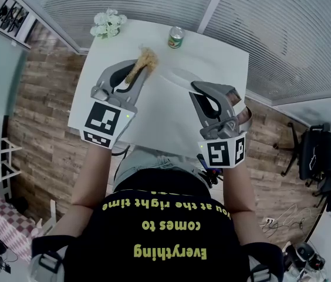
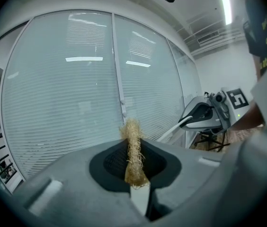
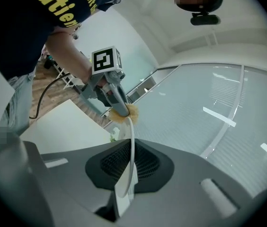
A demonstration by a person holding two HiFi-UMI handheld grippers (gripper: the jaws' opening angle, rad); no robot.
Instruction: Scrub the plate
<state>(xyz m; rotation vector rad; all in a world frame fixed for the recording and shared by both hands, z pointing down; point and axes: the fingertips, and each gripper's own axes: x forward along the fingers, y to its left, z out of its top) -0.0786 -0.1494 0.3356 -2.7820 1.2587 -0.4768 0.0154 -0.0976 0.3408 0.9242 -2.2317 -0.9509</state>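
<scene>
Upper centre: left gripper [image 1: 137, 75] pinches scrubber [image 2: 134, 150], right gripper [image 1: 197, 87] pinches plate [image 3: 132, 143] edge; seemingly lining up, next rub scrubber across plate

The tan fibrous scrubbing pad [image 2: 134, 138], pinched in the left hand-held gripper [image 2: 133, 151], is a rough, dry bundle of coarse, straw-like fibres with a frayed tip. The thin white plate [image 3: 132, 126], clamped edge-on in the right hand-held gripper [image 3: 130, 150], looks smooth and hard with a faint sheen. Both grippers have matt grey plastic shells with black, finely ribbed pads inside; the white counter [image 1: 212, 104] is smooth and matt, the brown plank floor [image 1: 42, 116] shows wood grain, and the small green can [image 1: 176, 37] looks like glossy metal.
</scene>
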